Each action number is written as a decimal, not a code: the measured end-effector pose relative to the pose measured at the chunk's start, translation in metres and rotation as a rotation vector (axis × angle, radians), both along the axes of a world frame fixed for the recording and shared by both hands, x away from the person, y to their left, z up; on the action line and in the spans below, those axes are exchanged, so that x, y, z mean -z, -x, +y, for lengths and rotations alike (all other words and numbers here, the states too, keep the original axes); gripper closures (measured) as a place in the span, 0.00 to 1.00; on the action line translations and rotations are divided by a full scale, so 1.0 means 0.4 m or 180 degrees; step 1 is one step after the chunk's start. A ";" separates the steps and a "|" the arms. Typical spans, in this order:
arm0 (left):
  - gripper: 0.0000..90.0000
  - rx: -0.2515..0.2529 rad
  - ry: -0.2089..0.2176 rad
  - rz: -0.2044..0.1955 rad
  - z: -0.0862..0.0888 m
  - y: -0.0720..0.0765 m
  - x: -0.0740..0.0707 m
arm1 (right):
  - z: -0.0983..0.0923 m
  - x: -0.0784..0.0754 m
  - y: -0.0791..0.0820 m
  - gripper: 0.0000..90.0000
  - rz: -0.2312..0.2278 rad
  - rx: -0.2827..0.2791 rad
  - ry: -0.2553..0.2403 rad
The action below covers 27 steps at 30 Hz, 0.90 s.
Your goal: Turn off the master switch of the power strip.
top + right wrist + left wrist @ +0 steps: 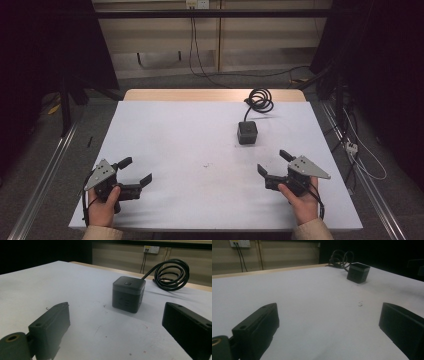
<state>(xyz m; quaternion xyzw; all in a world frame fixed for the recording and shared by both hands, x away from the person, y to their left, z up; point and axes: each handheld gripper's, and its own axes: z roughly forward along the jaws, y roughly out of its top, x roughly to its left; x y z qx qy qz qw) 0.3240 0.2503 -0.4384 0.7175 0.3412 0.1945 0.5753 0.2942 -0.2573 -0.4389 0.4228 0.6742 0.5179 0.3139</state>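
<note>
Two wide-jawed grippers, left gripper (135, 171), right gripper (272, 163), near dark cube (247, 132).

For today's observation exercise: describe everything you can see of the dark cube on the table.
The dark cube is a small dark grey block with rounded edges, apparently matte plastic. Its top forms a slightly lighter cap with a small button in the middle; one side face carries faint slot-like markings. It stands upright on the white table, right of centre and toward the far edge. A black cable leaves its back and lies coiled behind it. Nothing else touches it; both hand-held grippers are apart from it.
</note>
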 end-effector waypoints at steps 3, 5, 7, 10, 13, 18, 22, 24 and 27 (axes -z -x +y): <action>0.03 0.0001 -0.0002 0.0000 0.000 0.000 0.000 | -0.002 -0.003 -0.015 0.08 0.0024 0.0014 -0.0008; 0.03 0.0004 0.0002 -0.0003 0.000 0.001 -0.001 | -0.002 -0.003 -0.020 0.09 0.0021 0.0015 -0.0003; 0.03 0.0002 0.0005 -0.0003 0.001 0.001 0.000 | -0.002 -0.006 -0.030 0.09 0.0023 0.0020 0.0004; 0.03 0.0000 0.0014 -0.0001 0.001 0.000 0.000 | 0.000 -0.010 -0.048 0.10 0.0034 0.0052 -0.0011; 0.03 -0.0011 0.0021 0.0003 0.002 0.000 0.000 | 0.003 -0.012 -0.061 0.10 0.0050 0.0059 0.0007; 0.03 -0.0005 0.0022 -0.0005 0.003 0.000 0.000 | 0.008 -0.015 -0.076 0.11 0.0070 0.0056 0.0037; 0.03 -0.0003 0.0024 -0.0002 0.001 -0.001 0.001 | 0.010 -0.019 -0.091 0.11 0.0086 0.0061 0.0036; 0.03 -0.0002 0.0018 0.0000 0.000 -0.002 0.001 | 0.011 -0.022 -0.098 0.11 0.0090 0.0074 0.0023; 0.03 0.0004 0.0021 0.0004 0.000 -0.003 0.001 | 0.013 -0.026 -0.107 0.11 0.0099 0.0073 0.0025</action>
